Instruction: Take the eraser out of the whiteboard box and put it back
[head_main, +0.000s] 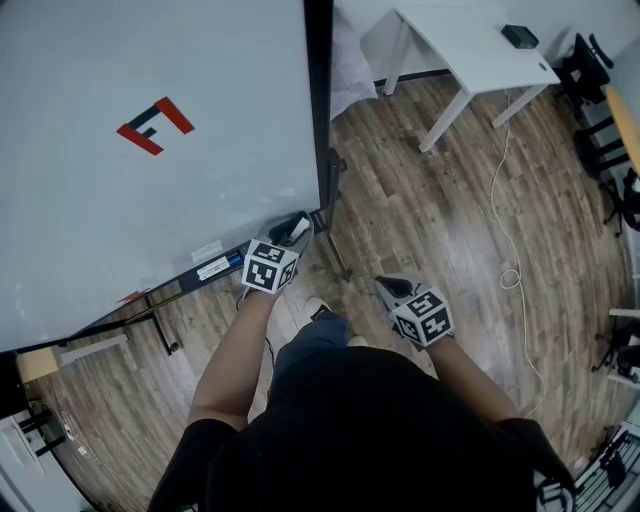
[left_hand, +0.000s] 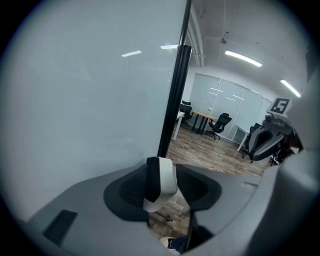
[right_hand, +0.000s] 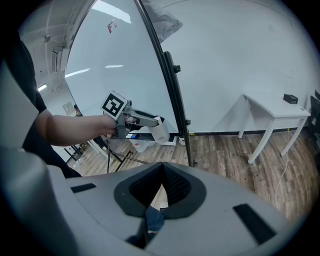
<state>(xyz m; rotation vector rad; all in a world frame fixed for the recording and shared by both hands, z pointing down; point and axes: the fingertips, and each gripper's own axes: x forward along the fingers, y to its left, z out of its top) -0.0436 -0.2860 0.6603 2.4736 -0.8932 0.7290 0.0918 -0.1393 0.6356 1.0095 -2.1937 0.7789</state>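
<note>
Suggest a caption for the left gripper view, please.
The eraser sits between the left tongs, beside the whiteboard frame.

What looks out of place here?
The eraser isn't lying in any box: the left gripper pinches it in the air beside the whiteboard's lower corner. Nothing looks spilled or broken.
</note>
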